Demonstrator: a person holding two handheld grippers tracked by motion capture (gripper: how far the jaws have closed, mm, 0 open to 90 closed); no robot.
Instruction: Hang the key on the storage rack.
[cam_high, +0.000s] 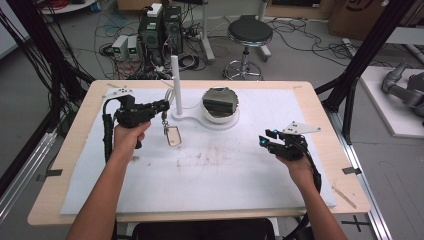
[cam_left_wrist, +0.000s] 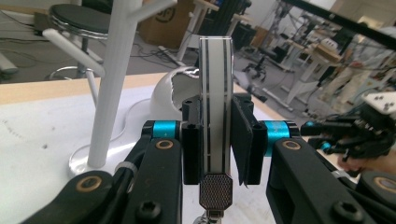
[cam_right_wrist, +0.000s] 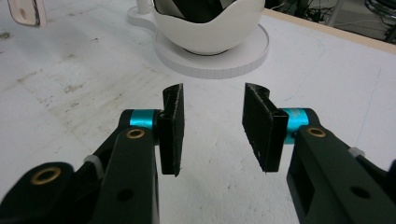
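My left gripper (cam_high: 163, 106) is shut on a white strap with black stripes (cam_left_wrist: 215, 93), held upright between its pads. A metal clip (cam_left_wrist: 215, 190) at the strap's lower end carries a small rounded tag (cam_high: 173, 135) that hangs above the mat, also seen in the right gripper view (cam_right_wrist: 27, 11). Just right of the strap stands a white post with branching pegs (cam_high: 175, 82), (cam_left_wrist: 112, 84). A white bowl (cam_high: 220, 104), (cam_right_wrist: 210, 28) shares the post's base. My right gripper (cam_high: 265, 141), (cam_right_wrist: 212, 126) hovers open over the mat at the right, nothing between its pads.
A white mat (cam_high: 215, 175) covers the wooden table (cam_high: 65, 165). Something dark lies inside the bowl. Beyond the far edge are a black stool (cam_high: 249, 34), computer boxes (cam_high: 160, 30) and loose cables on the floor. Black frame posts (cam_high: 360, 60) flank the table.
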